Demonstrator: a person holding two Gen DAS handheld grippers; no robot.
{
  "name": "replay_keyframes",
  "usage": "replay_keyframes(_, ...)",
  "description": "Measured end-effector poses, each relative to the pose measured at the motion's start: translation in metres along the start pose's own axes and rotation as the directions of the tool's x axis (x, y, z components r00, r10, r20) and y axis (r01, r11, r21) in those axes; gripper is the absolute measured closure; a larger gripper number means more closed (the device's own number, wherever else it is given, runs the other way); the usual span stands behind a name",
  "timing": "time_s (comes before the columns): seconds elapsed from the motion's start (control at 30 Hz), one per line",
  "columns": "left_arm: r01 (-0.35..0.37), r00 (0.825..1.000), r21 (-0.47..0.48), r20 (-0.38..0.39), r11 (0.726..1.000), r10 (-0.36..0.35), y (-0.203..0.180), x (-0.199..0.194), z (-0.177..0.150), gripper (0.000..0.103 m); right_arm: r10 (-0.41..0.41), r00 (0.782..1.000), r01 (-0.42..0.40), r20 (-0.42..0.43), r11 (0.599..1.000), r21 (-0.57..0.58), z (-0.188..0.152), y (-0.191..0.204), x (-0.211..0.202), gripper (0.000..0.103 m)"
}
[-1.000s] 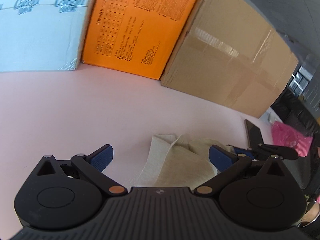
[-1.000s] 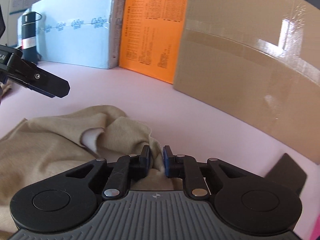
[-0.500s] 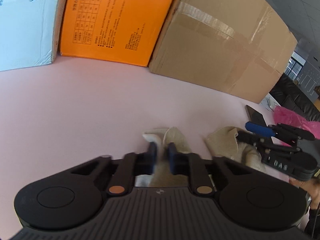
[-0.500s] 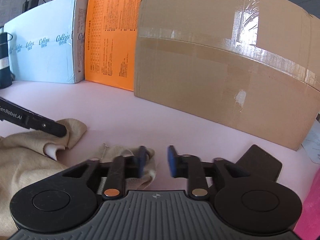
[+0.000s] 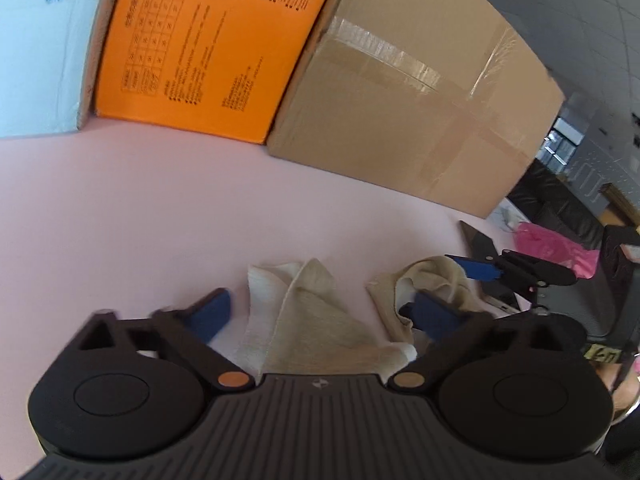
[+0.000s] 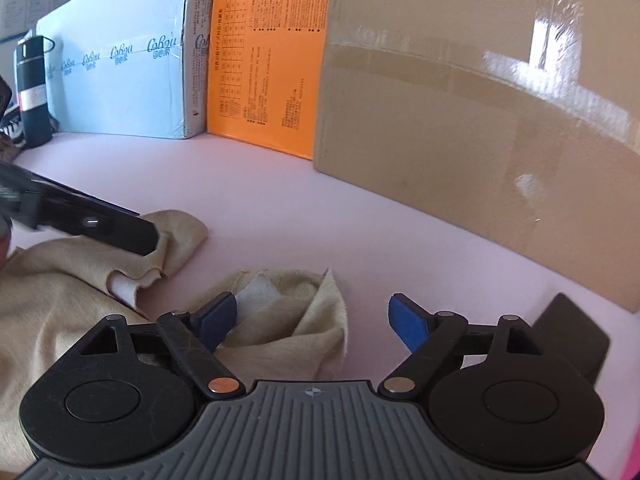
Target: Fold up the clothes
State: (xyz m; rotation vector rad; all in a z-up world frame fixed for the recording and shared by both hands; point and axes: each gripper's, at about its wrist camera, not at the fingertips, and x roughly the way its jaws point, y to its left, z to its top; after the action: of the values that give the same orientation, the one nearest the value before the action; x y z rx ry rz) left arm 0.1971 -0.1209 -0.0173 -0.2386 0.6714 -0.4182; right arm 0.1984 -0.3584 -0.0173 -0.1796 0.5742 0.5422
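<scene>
A beige garment lies on the pink table, two corners pointing toward the boxes. My left gripper is open, its blue pads either side of one corner and not pinching it. In the right wrist view the same garment lies under my right gripper, which is open over the other corner. The left gripper's finger rests at the cloth's far left corner. The right gripper shows at the right of the left wrist view.
A light blue box, an orange box and a taped cardboard box line the back of the table. A dark bottle stands far left. A black flat object lies at the right. A pink bag lies beyond it.
Both grippers have opened and let go of the garment corners, which now lie on the table. Half a second ago the left was shut on cloth and the right was opening.
</scene>
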Motion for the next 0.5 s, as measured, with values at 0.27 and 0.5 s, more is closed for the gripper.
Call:
replay_keyframes(0.27,-0.117,0.992,0.000,0.042,0.993,0.116,0.008,-0.006,0.005,0.099,0.055,0.996,-0.057,0.076,0.998,0.021,0.003,0.013,-0.005,0.091)
replay_keyframes(0.5,-0.213,0.949,-0.092,0.217,0.973,0.229,0.025,-0.038,0.017,0.099,-0.085,0.950,0.052,0.301,0.992,0.115,0.009,0.002,-0.034,0.092)
